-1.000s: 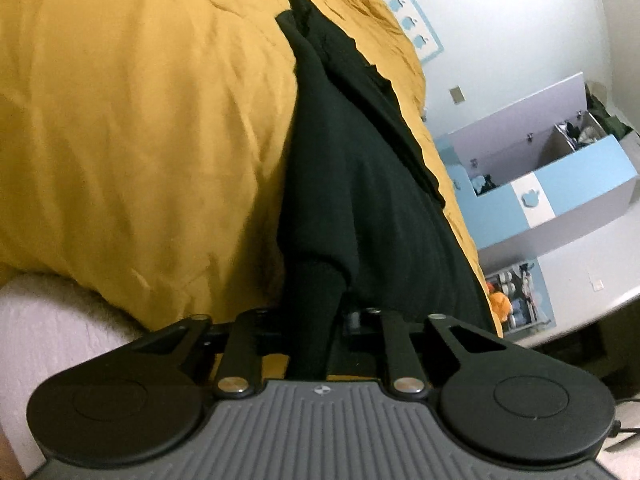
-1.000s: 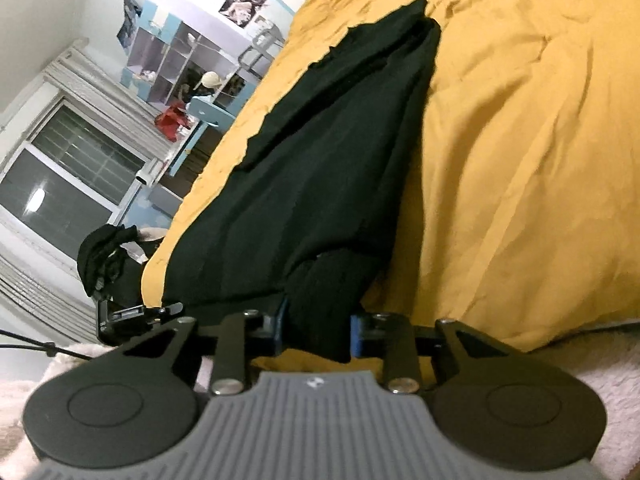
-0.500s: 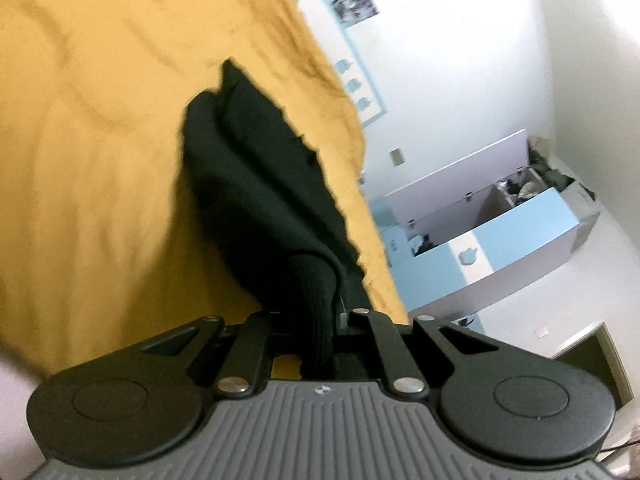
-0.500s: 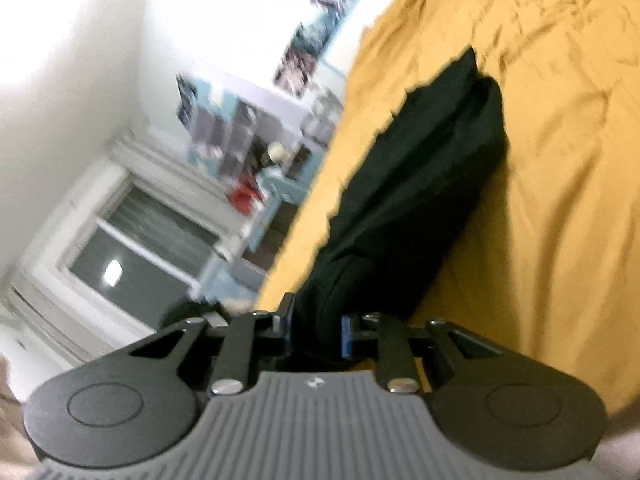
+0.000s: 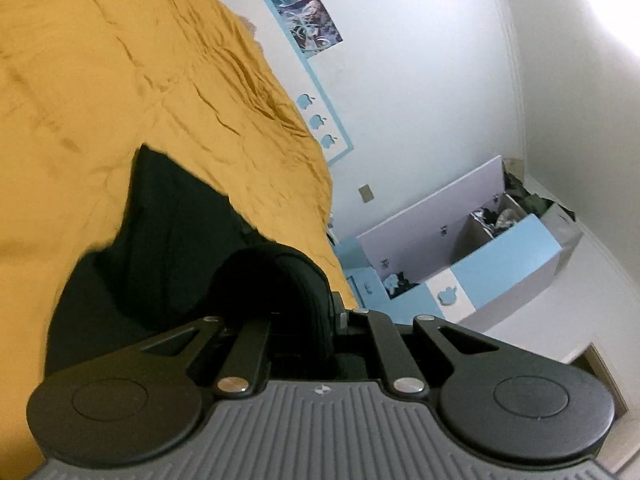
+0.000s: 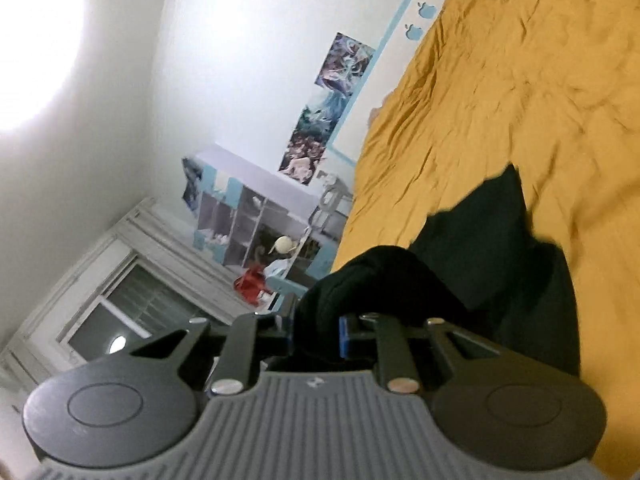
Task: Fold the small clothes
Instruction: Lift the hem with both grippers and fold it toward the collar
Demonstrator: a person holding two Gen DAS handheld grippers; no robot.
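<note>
A black garment (image 5: 168,240) lies on the mustard-yellow bedspread (image 5: 120,80). My left gripper (image 5: 308,316) is shut on one bunched end of it, and the cloth curls over the fingers and hides them. In the right wrist view my right gripper (image 6: 316,328) is shut on the other bunched end of the same black garment (image 6: 500,256), lifted above the bedspread (image 6: 520,80). The garment's far part rests on the bed, doubled over itself.
A blue and white storage unit (image 5: 480,256) with open compartments stands beside the bed. Posters (image 6: 332,104) hang on the white wall. Shelves (image 6: 248,216) and a window (image 6: 120,312) are at the far side of the room.
Both grippers rose and moved forward over the bed with the garment's ends. The garment, stretched out long before, now lies doubled over itself, and both views tilt up to the walls.
</note>
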